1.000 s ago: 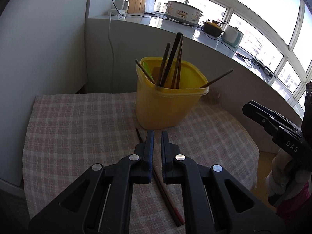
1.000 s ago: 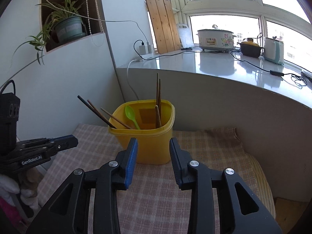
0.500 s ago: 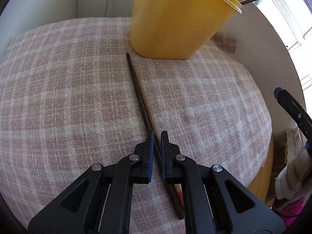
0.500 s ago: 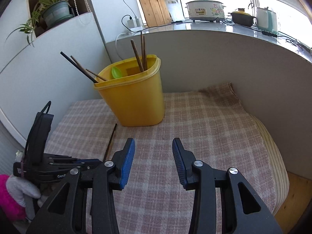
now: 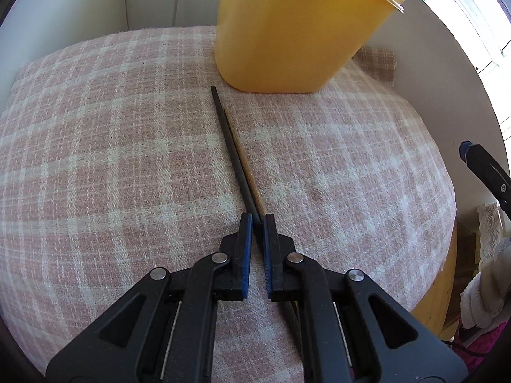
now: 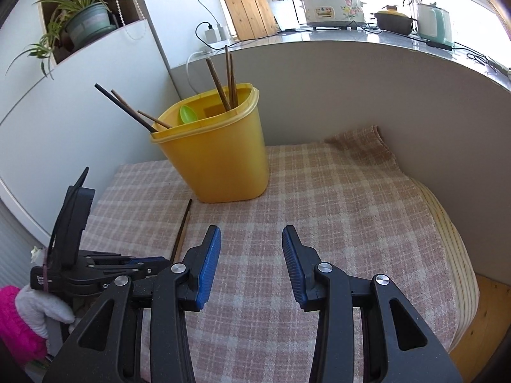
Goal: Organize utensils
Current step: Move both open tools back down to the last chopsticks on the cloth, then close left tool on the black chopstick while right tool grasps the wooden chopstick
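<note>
The left gripper (image 5: 257, 220) is pointing steeply down at the checked pink cloth (image 5: 111, 166), its jaws closed to a sliver and pinching the 2 chopsticks (image 5: 238, 159) lying there — a dark one and a lighter brown one, side by side and touching along their length. The pair is running from the fingertips away toward the yellow container (image 5: 287, 28), with the far tips ending just short of its base; the near ends are passing under the gripper's right finger and are hidden there. The right gripper (image 6: 251, 239) is hanging above the cloth off to the side, its blue-padded jaws standing moderately apart with nothing between them. From its camera, the yellow container (image 6: 220, 162) is sitting upright on the cloth near the grey wall, holding several more chopsticks that are leaning against its rim and a green spoon (image 6: 187, 115). In the same view the left gripper (image 6: 150, 260) is showing low at the left, carried by a hand in a white glove (image 6: 41, 309) with a bright pink sleeve — the 2 chopsticks (image 6: 182, 229) are reaching out from its tips toward the container.
</note>
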Motion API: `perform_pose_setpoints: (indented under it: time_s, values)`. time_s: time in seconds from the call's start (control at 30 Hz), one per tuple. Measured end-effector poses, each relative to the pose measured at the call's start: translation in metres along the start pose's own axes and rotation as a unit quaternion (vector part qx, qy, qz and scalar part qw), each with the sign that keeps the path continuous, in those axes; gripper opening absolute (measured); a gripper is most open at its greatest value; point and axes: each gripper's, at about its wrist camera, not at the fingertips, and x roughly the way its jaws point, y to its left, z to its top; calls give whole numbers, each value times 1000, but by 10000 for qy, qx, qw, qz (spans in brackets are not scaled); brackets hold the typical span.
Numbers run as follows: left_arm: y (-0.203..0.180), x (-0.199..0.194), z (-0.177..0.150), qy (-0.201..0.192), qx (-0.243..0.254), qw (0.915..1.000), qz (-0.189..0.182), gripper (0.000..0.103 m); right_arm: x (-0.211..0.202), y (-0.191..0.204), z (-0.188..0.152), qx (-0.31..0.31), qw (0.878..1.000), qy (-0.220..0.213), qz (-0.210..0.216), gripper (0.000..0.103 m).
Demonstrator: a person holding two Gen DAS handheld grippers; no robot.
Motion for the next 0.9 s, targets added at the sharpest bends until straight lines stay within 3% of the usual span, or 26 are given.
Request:
perform_pose_setpoints:
  time_s: [0.6,0.9]
  values:
    - [-13,15,13,88,252,9990,351,10,12,8,2,48,9998,195,43,38]
    - [11,4,11,-113,-147,9997,187,6,37,22,2,-76,9966,796,175,38]
